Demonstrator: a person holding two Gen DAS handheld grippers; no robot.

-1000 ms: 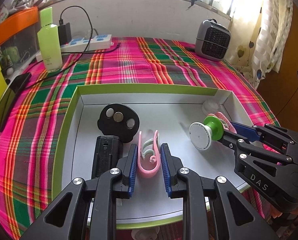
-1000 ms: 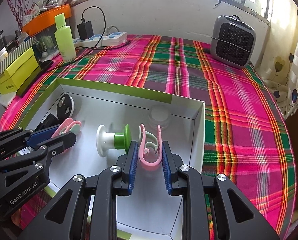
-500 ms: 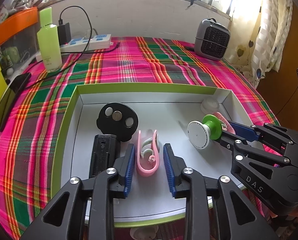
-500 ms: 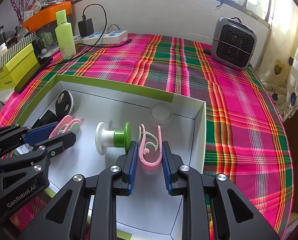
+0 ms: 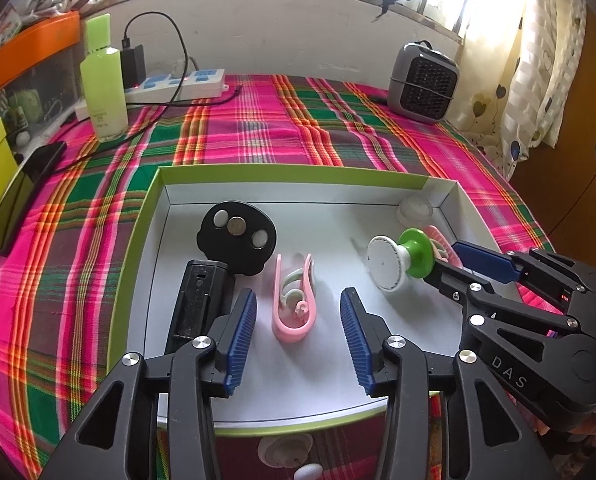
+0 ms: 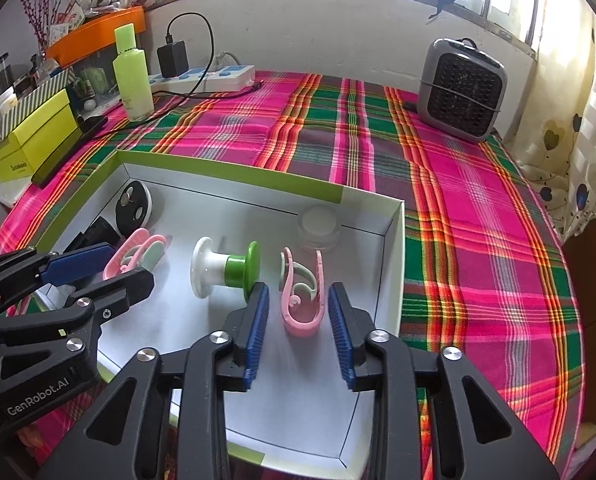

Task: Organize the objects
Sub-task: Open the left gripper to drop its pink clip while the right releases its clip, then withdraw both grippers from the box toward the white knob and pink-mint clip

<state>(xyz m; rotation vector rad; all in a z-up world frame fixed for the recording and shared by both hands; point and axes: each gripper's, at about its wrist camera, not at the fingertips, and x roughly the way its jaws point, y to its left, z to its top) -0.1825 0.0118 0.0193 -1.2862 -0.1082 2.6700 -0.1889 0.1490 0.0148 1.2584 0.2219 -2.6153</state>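
The left gripper (image 5: 298,334) is opening; a pink clip (image 5: 294,304) lies between its blue pads (image 5: 240,340), touching neither. The right gripper (image 6: 299,334) is opening too, its own pink clip (image 6: 302,294) loose between the jaws. Both clips rest on the white floor of the green-rimmed box (image 6: 371,264), with a green-and-white spool (image 6: 226,266) lying between them.

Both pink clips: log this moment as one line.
left gripper: fingers opening, pink plastic clip between, released | right gripper: fingers opening, second pink clip between, released | both in white tray
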